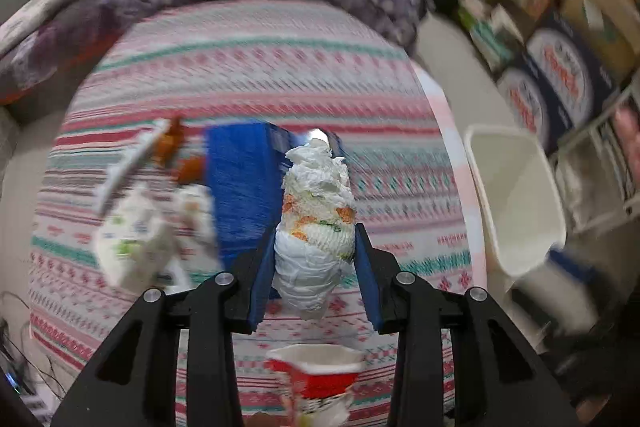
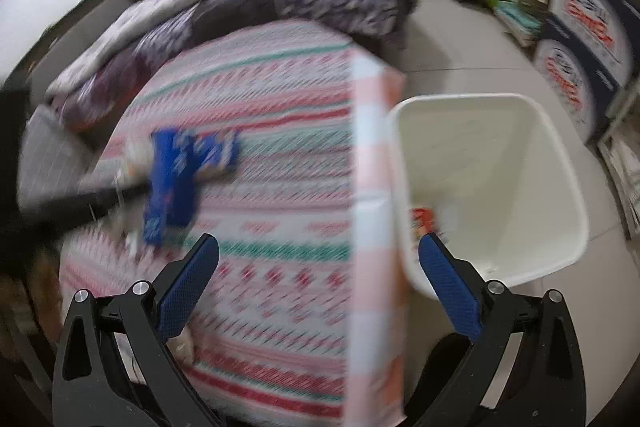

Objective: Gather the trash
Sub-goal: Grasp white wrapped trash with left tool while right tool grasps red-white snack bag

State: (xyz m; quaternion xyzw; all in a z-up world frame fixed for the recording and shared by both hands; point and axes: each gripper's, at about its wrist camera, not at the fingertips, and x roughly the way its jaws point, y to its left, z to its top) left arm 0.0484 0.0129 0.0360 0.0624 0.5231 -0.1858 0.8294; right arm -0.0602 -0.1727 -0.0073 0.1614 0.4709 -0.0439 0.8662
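While the big striped bed (image 1: 256, 67) fills most of both views, the white bin (image 2: 500, 187) stands on the floor just beside its edge. Smaller bits of trash lie on the blanket — a blue packet (image 1: 240, 187) and a red cup (image 1: 320, 375). Smallest is the crumpled paper wad (image 1: 316, 227), squeezed in the left gripper (image 1: 316, 251). It looks light and squashy, so pinching its fat middle seems best. The right gripper (image 2: 318, 259) is spread wide, holding nothing.
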